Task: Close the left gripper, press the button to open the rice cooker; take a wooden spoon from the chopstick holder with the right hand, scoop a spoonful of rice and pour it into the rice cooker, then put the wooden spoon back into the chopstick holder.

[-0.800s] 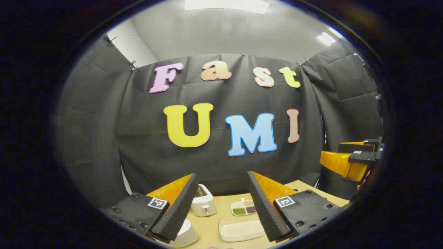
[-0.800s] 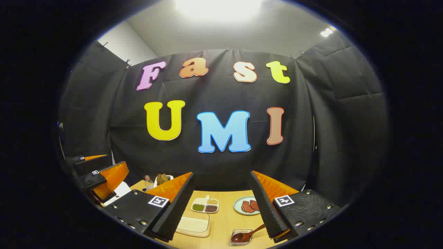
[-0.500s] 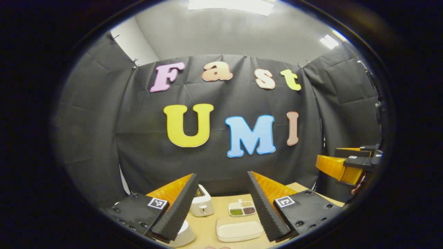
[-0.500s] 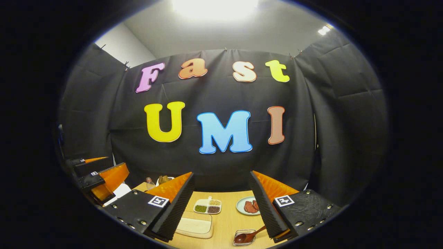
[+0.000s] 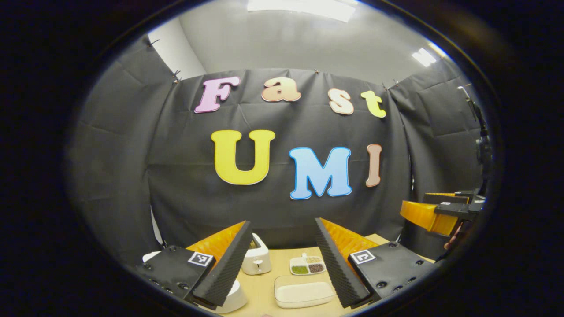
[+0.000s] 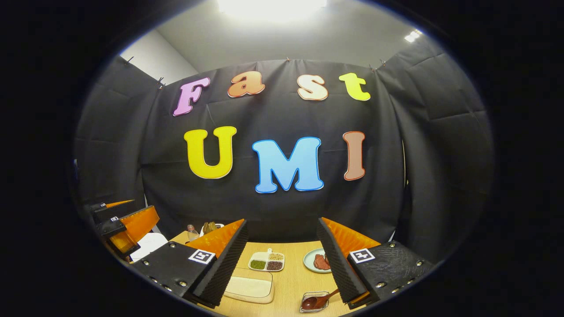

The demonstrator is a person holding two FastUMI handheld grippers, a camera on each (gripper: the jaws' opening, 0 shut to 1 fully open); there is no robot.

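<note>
Both claws, left [image 5: 282, 264] and right [image 6: 282, 264], gape wide and empty above the table [image 6: 291, 281]; the cooker [image 5: 233, 297] at 7 o'clock looks smooth, likely needing a firm, shut-claw button press

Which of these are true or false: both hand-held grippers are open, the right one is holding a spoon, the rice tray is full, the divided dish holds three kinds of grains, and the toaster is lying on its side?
1. Both hand-held grippers are open. True: the left hand-held gripper and the right hand-held gripper both have their fingers spread wide apart.
2. The right hand-held gripper holds a spoon. False: the spoon rests in a small clear dish on the table.
3. The rice tray is full. True: it holds white rice.
4. The divided dish holds three kinds of grains. True.
5. The toaster lies on its side. False: it stands upright.
</note>
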